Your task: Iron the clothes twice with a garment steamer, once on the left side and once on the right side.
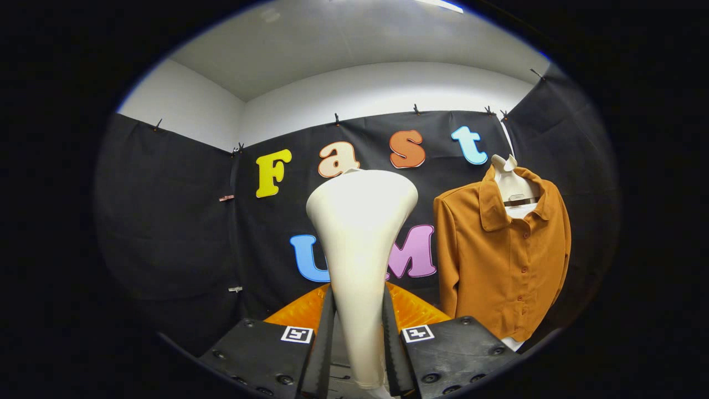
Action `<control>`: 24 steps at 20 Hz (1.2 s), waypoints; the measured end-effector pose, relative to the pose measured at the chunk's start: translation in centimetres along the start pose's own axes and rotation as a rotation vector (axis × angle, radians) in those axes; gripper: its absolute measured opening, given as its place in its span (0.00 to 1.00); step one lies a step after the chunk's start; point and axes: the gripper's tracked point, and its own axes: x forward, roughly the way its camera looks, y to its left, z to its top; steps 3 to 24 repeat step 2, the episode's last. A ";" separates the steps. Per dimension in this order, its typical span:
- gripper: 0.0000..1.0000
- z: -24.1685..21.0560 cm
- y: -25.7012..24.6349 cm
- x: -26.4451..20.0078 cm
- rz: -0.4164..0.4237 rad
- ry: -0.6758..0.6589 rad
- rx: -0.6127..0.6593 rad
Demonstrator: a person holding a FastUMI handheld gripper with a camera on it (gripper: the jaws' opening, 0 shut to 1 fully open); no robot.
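Gripper clamped on garment steamer, both fingers pressing its upright handle. Shirt hangs ahead, off to the right, well apart; steamer must swing right.

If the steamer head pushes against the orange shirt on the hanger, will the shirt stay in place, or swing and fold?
The orange shirt hangs free from one hanger, so it would probably swing away. Its cloth looks soft, sleeves drooping, so it likely folds. The gripper is shut on the steamer, whose smooth narrow handle could slip.
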 end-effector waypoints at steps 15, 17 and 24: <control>0.44 0.0 0.1 -0.1 -0.004 0.001 0.002; 0.44 0.0 0.1 -0.1 -0.004 0.001 0.002; 0.44 0.0 0.1 -0.1 -0.004 0.001 0.002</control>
